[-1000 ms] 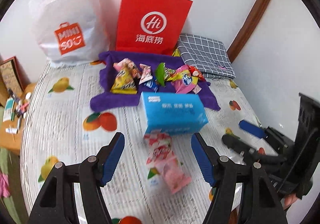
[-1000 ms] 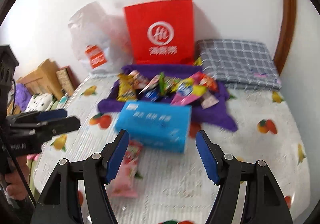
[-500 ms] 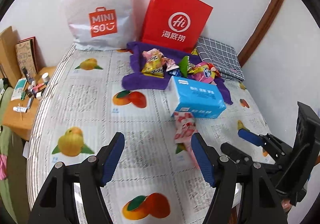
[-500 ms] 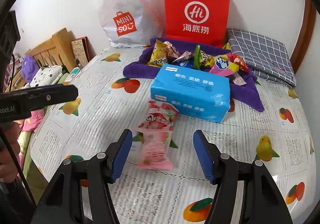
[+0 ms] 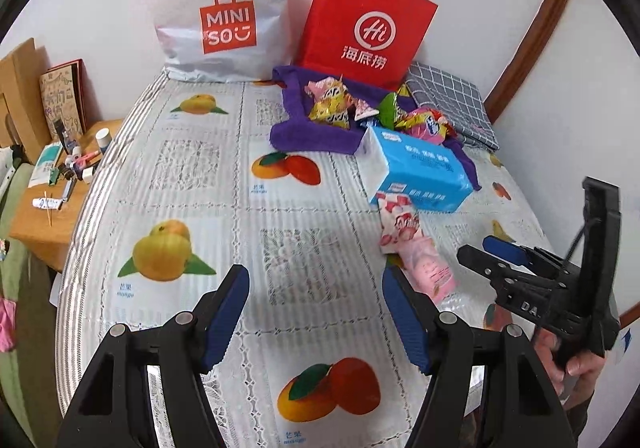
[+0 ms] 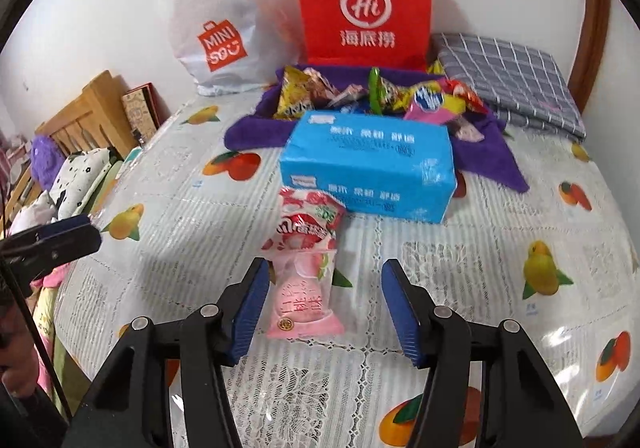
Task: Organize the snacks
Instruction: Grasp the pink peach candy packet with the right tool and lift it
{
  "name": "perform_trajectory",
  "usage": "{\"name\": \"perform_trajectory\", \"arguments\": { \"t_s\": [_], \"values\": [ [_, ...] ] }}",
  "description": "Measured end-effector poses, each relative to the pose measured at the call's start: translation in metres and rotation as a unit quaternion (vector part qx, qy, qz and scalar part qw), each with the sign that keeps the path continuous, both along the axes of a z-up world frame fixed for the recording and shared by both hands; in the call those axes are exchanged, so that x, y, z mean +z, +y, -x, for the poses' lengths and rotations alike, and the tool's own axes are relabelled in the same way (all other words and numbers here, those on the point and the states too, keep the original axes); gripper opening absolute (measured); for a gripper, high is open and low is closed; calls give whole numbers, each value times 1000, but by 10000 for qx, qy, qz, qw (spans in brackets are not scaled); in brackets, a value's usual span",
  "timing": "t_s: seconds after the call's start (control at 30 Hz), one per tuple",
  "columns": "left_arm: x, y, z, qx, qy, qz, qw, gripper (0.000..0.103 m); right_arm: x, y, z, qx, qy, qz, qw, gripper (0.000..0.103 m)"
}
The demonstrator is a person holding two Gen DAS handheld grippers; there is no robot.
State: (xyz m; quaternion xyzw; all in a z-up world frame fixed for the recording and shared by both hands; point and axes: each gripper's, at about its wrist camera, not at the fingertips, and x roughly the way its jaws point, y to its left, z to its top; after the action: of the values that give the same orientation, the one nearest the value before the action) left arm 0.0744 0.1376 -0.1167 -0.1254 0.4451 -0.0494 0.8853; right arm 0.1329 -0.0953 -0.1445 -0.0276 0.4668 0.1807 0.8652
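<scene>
**Pink snack packet between the right gripper's closing jaws**

The pink snack packet [image 6: 304, 276] lies flat on the fruit-print tablecloth [image 6: 480, 260], its near end between the two blue pads of the right gripper [image 6: 322, 304]. It sits closer to the left pad than the right, and whether that pad touches it cannot be told; the right pad stands clear. The jaws are closing, about half apart, and nothing is gripped. The packet's far end runs up against a blue tissue pack [image 6: 368, 172], which lies just ahead of the gripper.

Beyond the tissue pack a heap of mixed snacks [image 6: 380, 96] rests on a purple cloth [image 6: 248, 132], with a red paper bag [image 6: 364, 4] upright behind it, a white plastic bag [image 6: 224, 24] to its left and a folded checked cloth [image 6: 508, 76] to its right.

The left gripper [image 5: 316, 312] hangs over bare tablecloth with jaws held apart and nothing between them (the pink packet lies just outside its right pad, ahead and to the right). In that view the right gripper shows at the right edge, held by a hand [image 5: 576, 364].
</scene>
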Motion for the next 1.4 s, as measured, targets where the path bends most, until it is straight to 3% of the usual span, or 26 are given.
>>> {"name": "perform_trajectory", "arguments": {
  "t_s": [0.43, 0.83, 1.07, 1.2, 1.4],
  "values": [
    [-44, 8, -10, 145, 504, -117, 9986, 67, -54, 20, -8, 338, 446, 88, 9984, 56],
    [-66, -1, -15, 199, 655, -481, 9965, 67, -60, 32, -4, 568, -234, 373, 9974, 47],
    [-69, -13, -17, 69, 641, -736, 9952, 82, -62, 30, -6, 599, -301, 290, 9973, 47],
    [-72, -21, -18, 85, 683, -964, 9930, 85, -62, 29, -6, 597, -287, 220, 9976, 47],
    [-72, -22, -19, 167, 686, -1012, 9924, 85, -62, 29, -5, 600, -309, 235, 9974, 47]
  ]
}}
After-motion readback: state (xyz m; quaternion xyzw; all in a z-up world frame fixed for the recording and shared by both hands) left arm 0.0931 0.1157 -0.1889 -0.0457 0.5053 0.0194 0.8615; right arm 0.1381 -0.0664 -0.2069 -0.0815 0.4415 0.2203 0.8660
